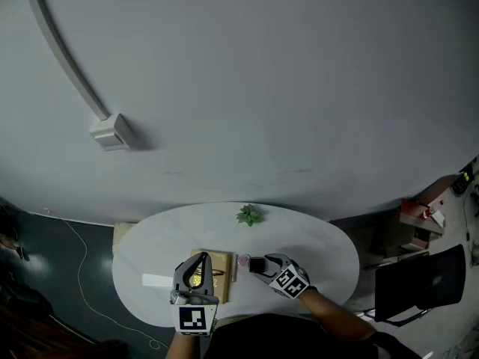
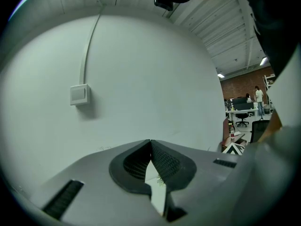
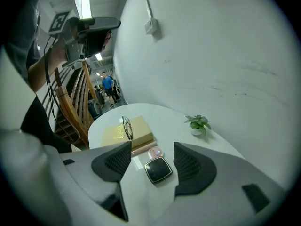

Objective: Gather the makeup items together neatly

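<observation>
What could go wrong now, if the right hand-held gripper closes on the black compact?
1. The black compact lies flat between the open jaws of the right hand-held gripper; it may slip when pinched.
2. The small pink round item sits close beside it and could be knocked away.
3. The glasses resting on the book might be swept off.

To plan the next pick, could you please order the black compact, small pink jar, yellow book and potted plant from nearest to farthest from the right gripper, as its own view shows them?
1. Black compact: between the right gripper's open tongs.
2. Small pink jar: just beyond the compact.
3. Yellow book: farther on, to the left.
4. Potted plant: farthest, to the right.
</observation>
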`<state>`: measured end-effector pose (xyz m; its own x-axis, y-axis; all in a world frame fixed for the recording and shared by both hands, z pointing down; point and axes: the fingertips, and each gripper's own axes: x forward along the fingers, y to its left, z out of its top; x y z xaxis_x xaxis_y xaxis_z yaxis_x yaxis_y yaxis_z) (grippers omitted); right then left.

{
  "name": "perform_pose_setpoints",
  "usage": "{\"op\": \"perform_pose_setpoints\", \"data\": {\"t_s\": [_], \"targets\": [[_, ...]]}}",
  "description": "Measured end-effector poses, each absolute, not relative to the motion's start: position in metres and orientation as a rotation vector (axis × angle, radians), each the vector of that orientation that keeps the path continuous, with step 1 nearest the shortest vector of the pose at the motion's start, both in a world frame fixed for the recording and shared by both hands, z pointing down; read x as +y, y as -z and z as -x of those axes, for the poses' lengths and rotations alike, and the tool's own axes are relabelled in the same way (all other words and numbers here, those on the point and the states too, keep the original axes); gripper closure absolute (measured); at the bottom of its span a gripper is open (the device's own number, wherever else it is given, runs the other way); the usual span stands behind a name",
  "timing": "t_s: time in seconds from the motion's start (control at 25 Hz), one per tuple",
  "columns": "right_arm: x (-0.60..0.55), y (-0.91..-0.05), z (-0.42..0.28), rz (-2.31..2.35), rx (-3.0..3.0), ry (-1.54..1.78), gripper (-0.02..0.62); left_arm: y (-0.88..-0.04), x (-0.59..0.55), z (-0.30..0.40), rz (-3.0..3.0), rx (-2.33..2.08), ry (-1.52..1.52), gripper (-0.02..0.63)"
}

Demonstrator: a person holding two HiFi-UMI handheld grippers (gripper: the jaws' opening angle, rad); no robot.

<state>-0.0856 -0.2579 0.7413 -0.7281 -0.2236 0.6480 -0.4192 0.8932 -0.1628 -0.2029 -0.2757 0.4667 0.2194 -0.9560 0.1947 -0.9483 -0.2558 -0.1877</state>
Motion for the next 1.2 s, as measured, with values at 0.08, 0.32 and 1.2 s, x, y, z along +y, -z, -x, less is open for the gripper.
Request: {"op": "perform_pose_setpoints", "data": {"t_s": [0.08, 0.32, 1.2], "targets": [[-0.263, -0.755, 0.095, -0.434, -2.385, -0.397, 0.305, -0.470, -0.286, 0.207, 2.444, 1.905, 0.416, 0.583], [-0.267, -0.797, 0.126, -0.307, -2.311, -0.350, 0.305, -0.483, -0.310, 0.217, 2.475, 1.878, 0.433, 0.583], [-0.280, -0.881, 0.163, -0.148, -2.081, -0.146, 0.347, -0.530, -0.336, 0.235, 2.546, 1.918, 0.493, 0.583]]}}
